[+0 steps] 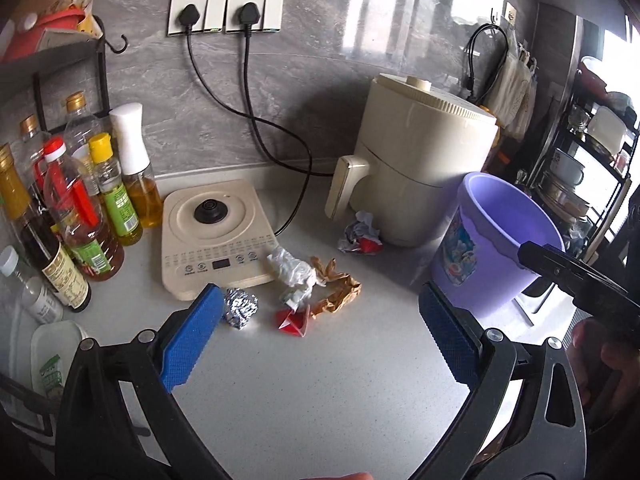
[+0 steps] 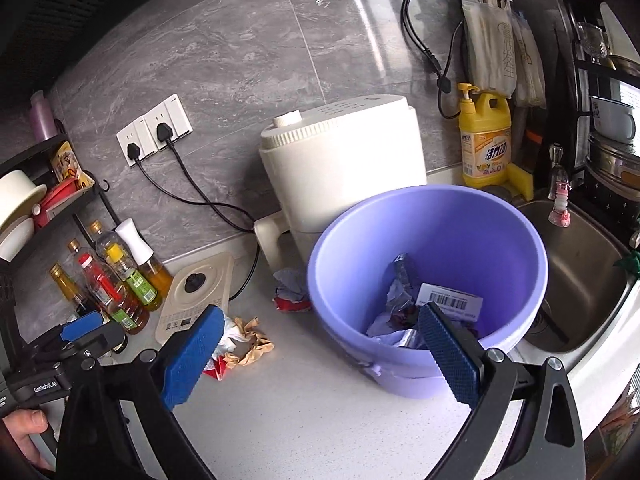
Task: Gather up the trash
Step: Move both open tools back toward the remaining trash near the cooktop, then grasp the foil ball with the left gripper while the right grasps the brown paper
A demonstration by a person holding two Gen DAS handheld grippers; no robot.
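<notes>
Two grippers, left gripper (image 1: 320, 316) and right gripper (image 2: 320, 344), hover spread and empty above a pale speckled countertop (image 1: 304, 392) against a grey marble wall (image 1: 320, 92); crumpled trash (image 1: 296, 276) lies beside the lilac bucket (image 2: 532, 288); wrappers (image 2: 404, 296) sit inside.

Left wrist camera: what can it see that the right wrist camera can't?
Only the left wrist view shows the silver foil ball on the counter.

Only the right wrist view shows the trash inside the purple bucket, like the barcode wrapper, plus the yellow soap bottle and the sink.

Both show the bucket, the cream appliance, the brown crumpled paper and the red wrapper. Both grippers' jaws are open.
</notes>
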